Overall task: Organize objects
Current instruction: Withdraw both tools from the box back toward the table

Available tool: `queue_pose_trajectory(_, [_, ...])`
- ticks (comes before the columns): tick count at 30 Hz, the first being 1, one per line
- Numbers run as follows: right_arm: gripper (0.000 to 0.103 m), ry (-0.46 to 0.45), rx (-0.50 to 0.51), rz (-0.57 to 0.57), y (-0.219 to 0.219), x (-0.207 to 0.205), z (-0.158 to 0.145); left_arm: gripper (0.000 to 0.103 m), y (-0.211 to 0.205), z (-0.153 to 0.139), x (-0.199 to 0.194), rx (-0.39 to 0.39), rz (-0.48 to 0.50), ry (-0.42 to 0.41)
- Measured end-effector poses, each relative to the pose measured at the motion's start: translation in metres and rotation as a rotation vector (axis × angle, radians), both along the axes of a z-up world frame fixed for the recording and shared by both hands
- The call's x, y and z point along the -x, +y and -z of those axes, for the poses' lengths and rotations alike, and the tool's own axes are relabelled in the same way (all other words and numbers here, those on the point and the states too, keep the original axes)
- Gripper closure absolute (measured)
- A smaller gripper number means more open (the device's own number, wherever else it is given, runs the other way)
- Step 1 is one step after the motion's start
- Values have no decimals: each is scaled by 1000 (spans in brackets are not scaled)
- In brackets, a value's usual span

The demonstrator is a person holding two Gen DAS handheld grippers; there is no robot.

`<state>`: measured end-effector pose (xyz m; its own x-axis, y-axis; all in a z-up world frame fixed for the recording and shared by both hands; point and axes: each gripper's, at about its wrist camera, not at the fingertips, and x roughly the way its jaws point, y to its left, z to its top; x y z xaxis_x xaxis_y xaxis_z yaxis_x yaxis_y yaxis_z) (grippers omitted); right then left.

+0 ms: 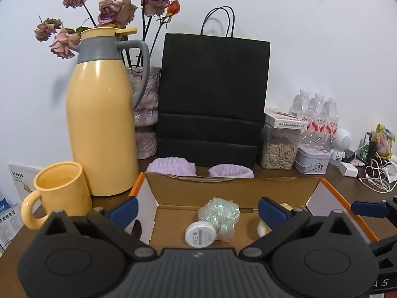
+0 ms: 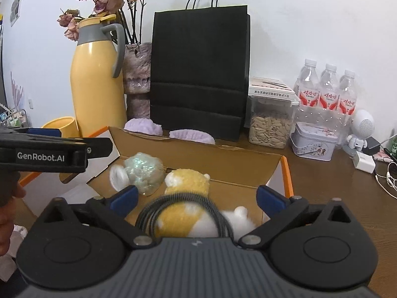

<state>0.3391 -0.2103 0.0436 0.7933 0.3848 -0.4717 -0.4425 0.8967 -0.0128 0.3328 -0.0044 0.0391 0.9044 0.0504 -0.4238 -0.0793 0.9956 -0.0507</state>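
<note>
Yellow jug (image 1: 101,114) — black bag (image 1: 211,99) — lilac cloths (image 1: 171,166).

One open cardboard box (image 2: 223,159) on the tabletop (image 2: 335,198), and inside it: one iridescent mesh puff (image 2: 144,171), one small round white tin (image 1: 200,234), one yellow-and-white plush toy (image 2: 186,186), one coil of black cable (image 2: 173,198). Behind the box, two lilac fuzzy bands (image 1: 171,166). One black paper bag (image 1: 213,94). One yellow thermos jug (image 1: 99,114), one yellow mug (image 1: 59,191), one vase (image 1: 146,114) of dried roses. Three water bottles (image 2: 327,89) in a row. One clear jar of seeds (image 2: 270,129), one flat white carton (image 2: 270,88) on top, one lidded tin (image 2: 315,141), one little white robot figure (image 2: 359,131).
</note>
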Motion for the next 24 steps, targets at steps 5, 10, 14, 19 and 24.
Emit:
queue_pose_trajectory(5, [0,-6,2,-3,0,2,-1,0,-1,-2,1,-1,5,-2])
queue_pose_trajectory(10, [0,-20,-2,-4,-2,8,-6,0,-2,-6,7,3,9,-14])
queue_pose_trajectory(14, [0,-52,-5,-13,-4,20,-14,0,-3,-13,17,3,11,-31])
queue_pose_trajectory(19, [0,-80,-3,-23,-5,39,-20,0,-3,-22,36,1,14,-58])
queue_pose_trajectory(24, [0,-92,-8,-17,-10,59,-23,0,-3,-27,59,-6,13,-76])
